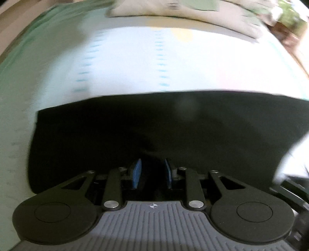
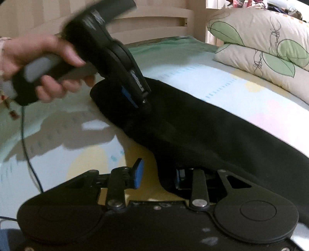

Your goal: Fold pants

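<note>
The black pants (image 2: pixel 202 131) lie on the bed, running from centre left to lower right in the right wrist view; they fill the lower middle of the left wrist view (image 1: pixel 154 125). My left gripper (image 1: pixel 152 173) has its blue pads close together with black cloth bunched between them; it also shows in the right wrist view (image 2: pixel 142 100), held by a hand and pressed into the pants' far end. My right gripper (image 2: pixel 160 175) is open; the pants' near edge lies between its blue pads, and the right pad is partly hidden by cloth.
A pale patterned bedsheet (image 2: pixel 212 83) covers the bed. Pillows with green leaf print (image 2: pixel 260 42) lie at the back right, also seen blurred in the left wrist view (image 1: pixel 183 9). A wooden headboard (image 2: pixel 154 25) stands behind. A cable (image 2: pixel 29 154) hangs at left.
</note>
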